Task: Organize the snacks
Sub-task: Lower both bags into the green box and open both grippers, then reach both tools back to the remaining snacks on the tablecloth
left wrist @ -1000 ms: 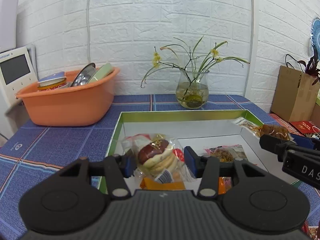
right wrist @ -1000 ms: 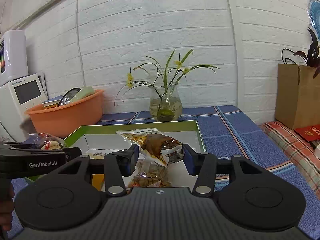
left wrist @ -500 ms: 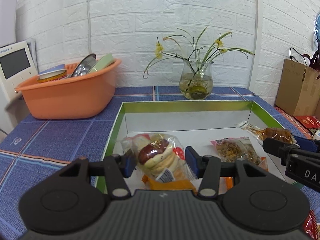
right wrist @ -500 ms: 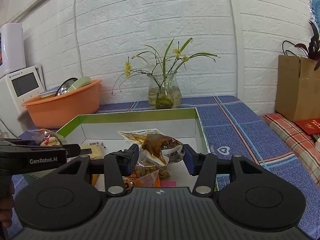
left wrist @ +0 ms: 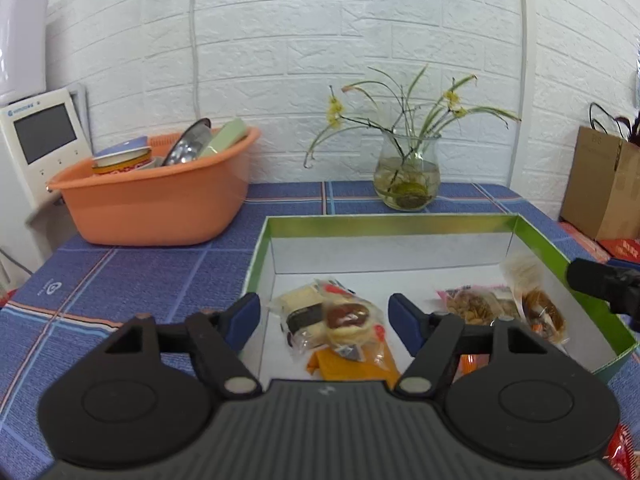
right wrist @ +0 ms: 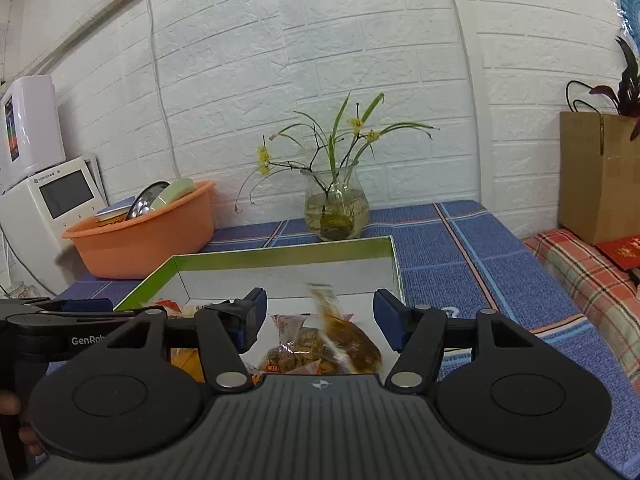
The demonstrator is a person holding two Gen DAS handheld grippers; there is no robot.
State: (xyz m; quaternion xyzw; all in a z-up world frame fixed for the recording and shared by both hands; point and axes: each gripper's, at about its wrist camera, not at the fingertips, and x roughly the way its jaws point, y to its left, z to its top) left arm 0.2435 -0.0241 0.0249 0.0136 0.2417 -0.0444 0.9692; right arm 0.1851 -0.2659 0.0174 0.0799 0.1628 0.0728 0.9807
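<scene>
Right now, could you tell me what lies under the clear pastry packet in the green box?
An orange packet pokes out beneath the pastry packet; its covered part and label are hidden.

The right claw (right wrist: 320, 322) hung over the green-rimmed box (right wrist: 280, 255) on the blue checked desk (right wrist: 460, 240), its jaws opening, the pads clear of the blurred brown snack packet (right wrist: 348, 340) between them. That packet lay on other snack bags (right wrist: 300, 354). The left claw (right wrist: 80, 308) reached in beside the box.
</scene>
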